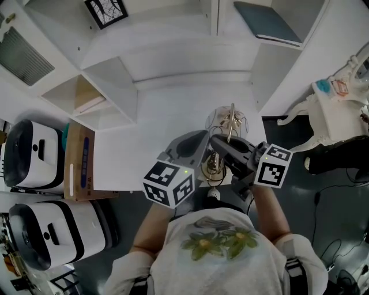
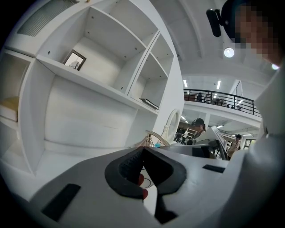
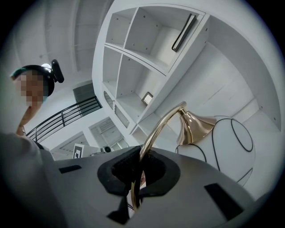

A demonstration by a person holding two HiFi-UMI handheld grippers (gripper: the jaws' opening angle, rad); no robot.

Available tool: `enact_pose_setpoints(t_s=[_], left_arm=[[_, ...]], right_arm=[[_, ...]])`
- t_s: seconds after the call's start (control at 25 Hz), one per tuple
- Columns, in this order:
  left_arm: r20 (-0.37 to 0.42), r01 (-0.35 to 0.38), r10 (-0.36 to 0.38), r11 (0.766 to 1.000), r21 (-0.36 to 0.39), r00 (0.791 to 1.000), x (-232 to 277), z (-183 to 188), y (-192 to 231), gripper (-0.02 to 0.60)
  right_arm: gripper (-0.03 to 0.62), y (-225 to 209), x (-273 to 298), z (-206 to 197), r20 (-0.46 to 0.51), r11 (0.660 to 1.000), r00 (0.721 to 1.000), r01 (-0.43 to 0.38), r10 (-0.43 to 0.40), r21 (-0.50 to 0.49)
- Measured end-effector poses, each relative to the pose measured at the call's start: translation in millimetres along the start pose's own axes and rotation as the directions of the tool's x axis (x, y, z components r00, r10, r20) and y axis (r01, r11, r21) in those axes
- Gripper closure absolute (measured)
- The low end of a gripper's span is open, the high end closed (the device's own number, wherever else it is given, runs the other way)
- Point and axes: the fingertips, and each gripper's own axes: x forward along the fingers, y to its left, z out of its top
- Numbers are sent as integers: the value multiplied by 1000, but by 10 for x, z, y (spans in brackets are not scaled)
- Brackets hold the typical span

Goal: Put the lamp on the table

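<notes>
The lamp [image 1: 229, 122] has a curved gold stem [image 3: 160, 124], a gold cone [image 3: 199, 126] and a black wire shade. It hangs over the front edge of the white table [image 1: 161, 121]. My right gripper [image 1: 222, 147] is shut on the stem, which runs up between its pads [image 3: 139, 165]. My left gripper [image 1: 203, 151] sits close against the lamp's left side. Its jaws meet at the tips [image 2: 142, 156], and I cannot identify the red bits showing in the gap below. The stem's gold arc [image 2: 153, 136] shows just past those tips.
White shelving rises behind the table, with a framed picture [image 1: 106, 11] and a dark book [image 1: 268, 23]. A cardboard box [image 1: 78, 158] and two white machines [image 1: 34, 152] stand left. An ornate white piece of furniture [image 1: 334, 109] stands right on the dark floor.
</notes>
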Motion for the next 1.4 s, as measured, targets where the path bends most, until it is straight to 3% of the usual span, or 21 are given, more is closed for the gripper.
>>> enact_pose_setpoints(t_s=[0.64,1.4], left_arm=[[-14,-29,28,999,-23,1000,154,-85,65,554],[-3,-8,8,999,-47,1000,97,-153,34,554]], right_arm=[[565,-183,-19,-2,-24,1000,1000,-12,12,4],[563,-138,-47,-81,-37,999,999,-10,9,-38]])
